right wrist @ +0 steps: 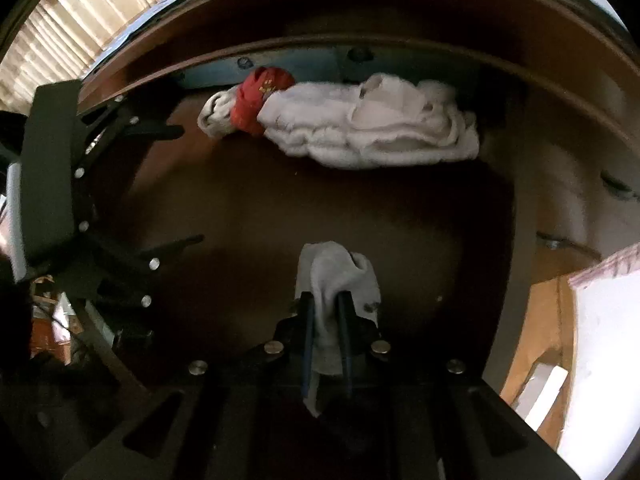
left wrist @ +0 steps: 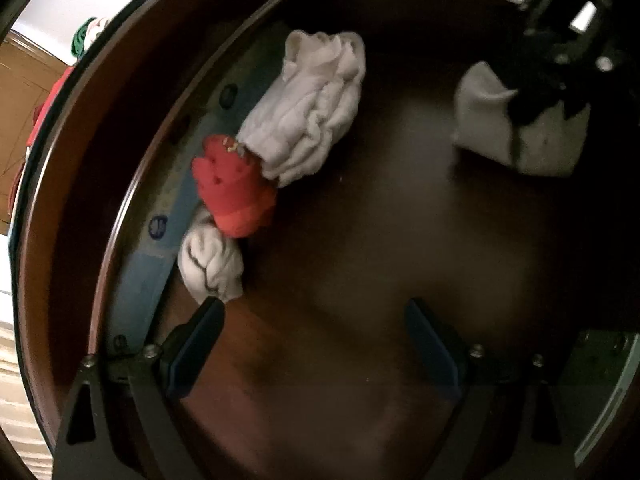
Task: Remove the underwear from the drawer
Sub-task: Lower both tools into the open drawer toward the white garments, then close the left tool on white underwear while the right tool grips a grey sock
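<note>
The open wooden drawer (left wrist: pixel 360 240) holds a row of garments along one wall. They are a crumpled white underwear pile (left wrist: pixel 308 108), a red piece (left wrist: pixel 236 192) and a small white rolled piece (left wrist: pixel 212 264). My left gripper (left wrist: pixel 314 308) hangs open over the bare drawer bottom, its left fingertip close beside the small rolled piece. My right gripper (right wrist: pixel 325 298) is shut on a separate small white underwear piece (right wrist: pixel 340 268), which bunches up between its fingers. The right wrist view shows the white pile (right wrist: pixel 372 132) and red piece (right wrist: pixel 260 96) farther back, and the left gripper (right wrist: pixel 182 186) at the left.
A blue strip (left wrist: pixel 160 248) runs along the drawer's inner wall behind the garments. Outside the drawer lie coloured clothes (left wrist: pixel 86 36) and a wooden floor (left wrist: pixel 24 92). A white surface (right wrist: pixel 600 360) stands beyond the drawer's right side.
</note>
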`<state>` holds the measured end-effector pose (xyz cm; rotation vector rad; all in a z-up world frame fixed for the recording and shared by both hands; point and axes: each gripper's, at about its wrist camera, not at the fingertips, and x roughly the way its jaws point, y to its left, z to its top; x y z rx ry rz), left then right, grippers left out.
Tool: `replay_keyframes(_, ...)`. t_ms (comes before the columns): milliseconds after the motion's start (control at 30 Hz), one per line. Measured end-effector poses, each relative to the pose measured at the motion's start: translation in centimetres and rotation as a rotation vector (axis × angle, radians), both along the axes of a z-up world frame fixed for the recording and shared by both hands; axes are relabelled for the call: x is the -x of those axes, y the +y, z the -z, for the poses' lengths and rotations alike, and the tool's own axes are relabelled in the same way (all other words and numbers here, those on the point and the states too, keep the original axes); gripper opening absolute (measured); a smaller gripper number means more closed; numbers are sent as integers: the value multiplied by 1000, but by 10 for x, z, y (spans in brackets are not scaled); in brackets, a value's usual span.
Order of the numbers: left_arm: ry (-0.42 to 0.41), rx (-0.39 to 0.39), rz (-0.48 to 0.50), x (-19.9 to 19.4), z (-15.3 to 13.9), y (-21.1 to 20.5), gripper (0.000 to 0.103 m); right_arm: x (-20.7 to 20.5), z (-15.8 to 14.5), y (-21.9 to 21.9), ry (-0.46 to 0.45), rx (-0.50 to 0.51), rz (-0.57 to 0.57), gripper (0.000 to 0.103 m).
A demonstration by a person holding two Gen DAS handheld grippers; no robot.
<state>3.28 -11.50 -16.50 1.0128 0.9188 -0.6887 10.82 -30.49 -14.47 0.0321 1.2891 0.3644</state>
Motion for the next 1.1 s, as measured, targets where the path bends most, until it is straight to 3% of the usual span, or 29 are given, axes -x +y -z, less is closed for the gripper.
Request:
replay_keyframes(67, 2, -3, -23, -2, -2, 2, 83, 8, -2, -5, 14, -37, 5, 12)
replay_keyframes(200, 51, -5, -51, -6, 1, 5, 81, 4, 0, -13, 16, -75, 19, 12)
replay_keyframes(433, -68, 33, 185, 8, -17, -32, 79, 6, -3, -6, -33, -126, 80, 12)
replay_keyframes(600, -207, -33, 358, 12, 0, -63, 79, 9, -16, -12, -121, -193, 137, 12)
replay_keyframes(700, -165, -38, 425, 7, 10, -78, 80, 14, -22, -20, -154, -224, 171, 12)
replay_keyframes(800, -139, -18, 408, -2, 14, -87, 80, 14, -23, -25, -165, -217, 191, 12)
replay_keyframes(833, -137, -12, 412, -5, 13, -88, 75, 14, -22, -27, -161, -215, 197, 12)
replay_keyframes(933, -157, -39, 484, -3, 14, -92, 74, 16, -19, -32, -142, -217, 211, 12)
replay_keyframes(1100, -161, -78, 509, 1, 13, -91, 75, 15, -22, -23, -149, -221, 177, 12)
